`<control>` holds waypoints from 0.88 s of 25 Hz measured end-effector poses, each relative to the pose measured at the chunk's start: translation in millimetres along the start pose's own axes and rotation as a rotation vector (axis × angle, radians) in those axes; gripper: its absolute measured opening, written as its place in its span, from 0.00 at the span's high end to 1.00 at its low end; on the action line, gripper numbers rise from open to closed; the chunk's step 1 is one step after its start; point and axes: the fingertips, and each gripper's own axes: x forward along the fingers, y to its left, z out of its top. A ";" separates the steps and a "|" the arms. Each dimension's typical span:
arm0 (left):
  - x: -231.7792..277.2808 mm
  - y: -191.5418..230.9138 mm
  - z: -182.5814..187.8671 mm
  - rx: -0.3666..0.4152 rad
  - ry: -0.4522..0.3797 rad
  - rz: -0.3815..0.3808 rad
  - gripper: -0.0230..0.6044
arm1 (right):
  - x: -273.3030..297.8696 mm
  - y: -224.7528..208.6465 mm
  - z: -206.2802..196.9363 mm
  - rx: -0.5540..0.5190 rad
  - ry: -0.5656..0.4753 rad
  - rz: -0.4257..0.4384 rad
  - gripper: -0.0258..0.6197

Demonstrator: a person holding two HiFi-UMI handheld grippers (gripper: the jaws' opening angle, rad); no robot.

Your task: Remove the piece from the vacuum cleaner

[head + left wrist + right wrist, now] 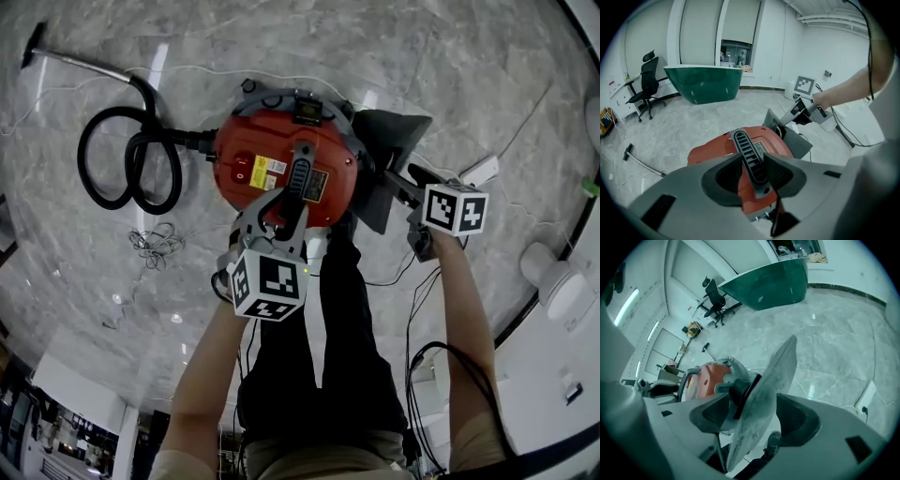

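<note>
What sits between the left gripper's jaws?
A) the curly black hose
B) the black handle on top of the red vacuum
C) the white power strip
B: the black handle atop the red vacuum cleaner runs between the left gripper jaws.

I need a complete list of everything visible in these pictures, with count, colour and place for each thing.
vacuum cleaner: one, red, on the floor
handle: one, black, on top of the vacuum cleaner
hose: one, black, coiled on the floor left of the vacuum cleaner
flat piece: one, dark grey, at the vacuum cleaner's right side
thin cable: one, pale, tangled on the floor below the hose
desk: one, green, in the background
office chair: one, black, left of the desk
left gripper: one, grey, fingers shut on the handle
right gripper: one, grey, fingers open, flat piece between them
</note>
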 end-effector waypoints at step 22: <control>0.5 1.4 1.0 -0.027 -0.048 -0.008 0.73 | 14.2 14.0 19.6 0.314 -0.077 0.213 0.90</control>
